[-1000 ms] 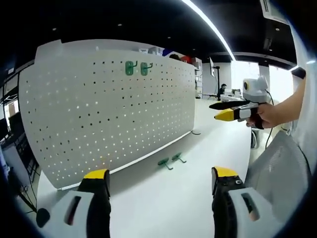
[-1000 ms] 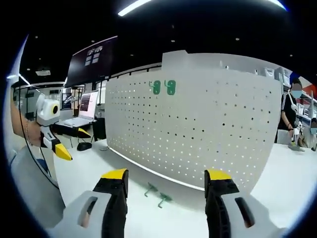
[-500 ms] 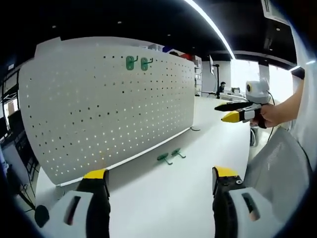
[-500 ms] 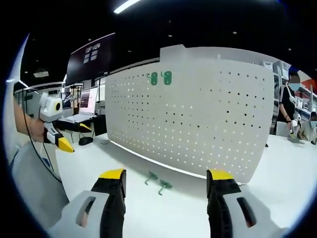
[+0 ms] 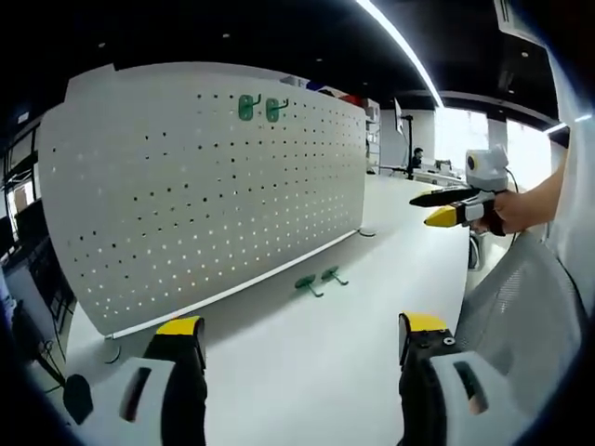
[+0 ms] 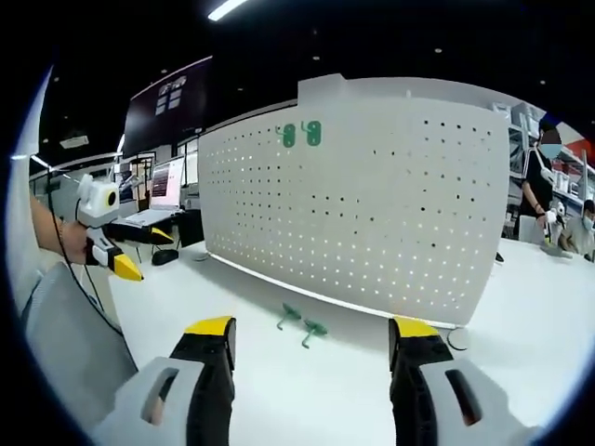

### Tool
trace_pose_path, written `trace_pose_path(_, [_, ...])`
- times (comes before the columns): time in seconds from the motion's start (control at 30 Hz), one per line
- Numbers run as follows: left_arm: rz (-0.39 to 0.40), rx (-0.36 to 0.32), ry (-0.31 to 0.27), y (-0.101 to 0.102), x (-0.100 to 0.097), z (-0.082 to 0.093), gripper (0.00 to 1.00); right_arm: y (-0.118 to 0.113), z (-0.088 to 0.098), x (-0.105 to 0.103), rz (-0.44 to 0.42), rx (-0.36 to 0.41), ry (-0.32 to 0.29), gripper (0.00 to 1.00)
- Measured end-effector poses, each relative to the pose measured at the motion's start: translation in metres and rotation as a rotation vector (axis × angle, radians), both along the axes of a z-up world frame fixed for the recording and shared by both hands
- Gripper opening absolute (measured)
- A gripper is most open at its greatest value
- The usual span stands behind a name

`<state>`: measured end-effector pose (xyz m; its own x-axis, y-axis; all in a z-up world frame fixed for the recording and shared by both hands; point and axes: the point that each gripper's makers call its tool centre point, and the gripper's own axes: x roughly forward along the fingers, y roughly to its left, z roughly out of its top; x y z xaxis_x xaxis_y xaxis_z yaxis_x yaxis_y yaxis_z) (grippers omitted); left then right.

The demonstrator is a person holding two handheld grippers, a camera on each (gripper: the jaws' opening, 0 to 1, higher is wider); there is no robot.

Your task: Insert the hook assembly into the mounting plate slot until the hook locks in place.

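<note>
Loose green hooks [image 5: 318,279] on table, beyond left gripper [image 5: 296,346].

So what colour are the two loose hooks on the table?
Green hooks, clearest in the right gripper view.

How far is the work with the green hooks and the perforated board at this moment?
Done: two green hooks already hang near the top of the white perforated board. In hand: nothing; the left tongs and the right tongs are both open and empty. Left: two loose green hooks lie on the table before the board, not yet picked up.
</note>
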<state>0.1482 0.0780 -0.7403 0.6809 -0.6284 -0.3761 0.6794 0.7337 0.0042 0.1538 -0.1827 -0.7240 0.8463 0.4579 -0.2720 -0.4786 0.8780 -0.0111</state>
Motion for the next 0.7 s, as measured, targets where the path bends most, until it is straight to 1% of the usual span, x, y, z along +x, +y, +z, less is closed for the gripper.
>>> trace_pose_path(0.27, [0.006, 0.006, 0.011, 0.006, -0.003, -0.006, 0.88, -0.007, -0.007, -0.007, -0.004, -0.006, 0.019, 0.65])
trace_pose_path(0.4, [0.018, 0.010, 0.026, 0.012, -0.005, -0.012, 0.88, -0.009, -0.011, -0.012, -0.008, -0.007, 0.033, 0.65])
trace_pose_path(0.7, [0.022, 0.015, 0.041, 0.014, -0.009, -0.018, 0.87, -0.011, -0.018, -0.018, -0.012, -0.010, 0.059, 0.65])
